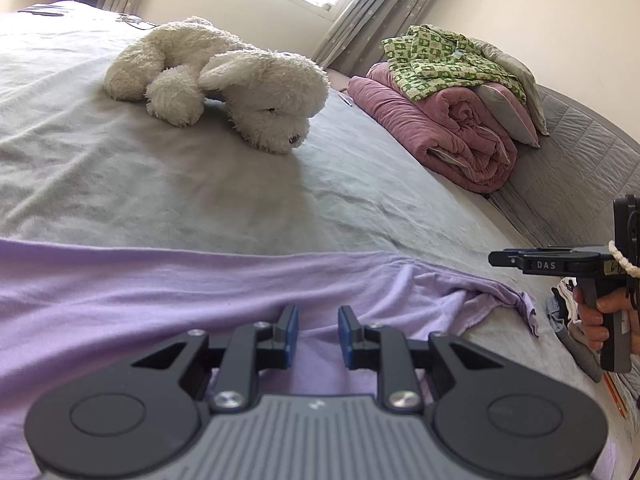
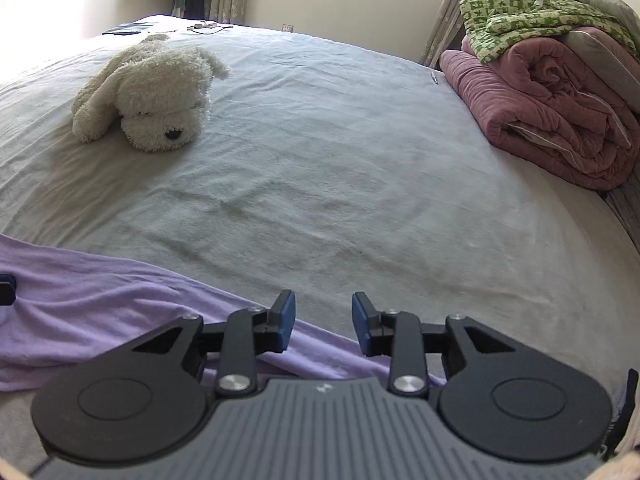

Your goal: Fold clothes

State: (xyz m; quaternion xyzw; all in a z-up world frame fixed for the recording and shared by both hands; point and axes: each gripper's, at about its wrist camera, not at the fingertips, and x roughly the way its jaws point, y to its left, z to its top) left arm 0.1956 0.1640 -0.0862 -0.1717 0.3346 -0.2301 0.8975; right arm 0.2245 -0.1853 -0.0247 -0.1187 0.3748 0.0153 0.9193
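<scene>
- The lilac garment (image 1: 168, 292) lies spread flat across the near edge of the bed (image 1: 200, 192), one crumpled end toward the right.
- The left gripper (image 1: 318, 334) hovers over the cloth, jaws narrowly parted and holding nothing.
- The right gripper (image 2: 323, 326) sits above the garment's edge, jaws apart and empty.
- A white plush dog (image 2: 152, 96) rests farther back; a folded pink quilt (image 2: 552, 120) carries green patterned clothing (image 2: 532, 8).
</scene>
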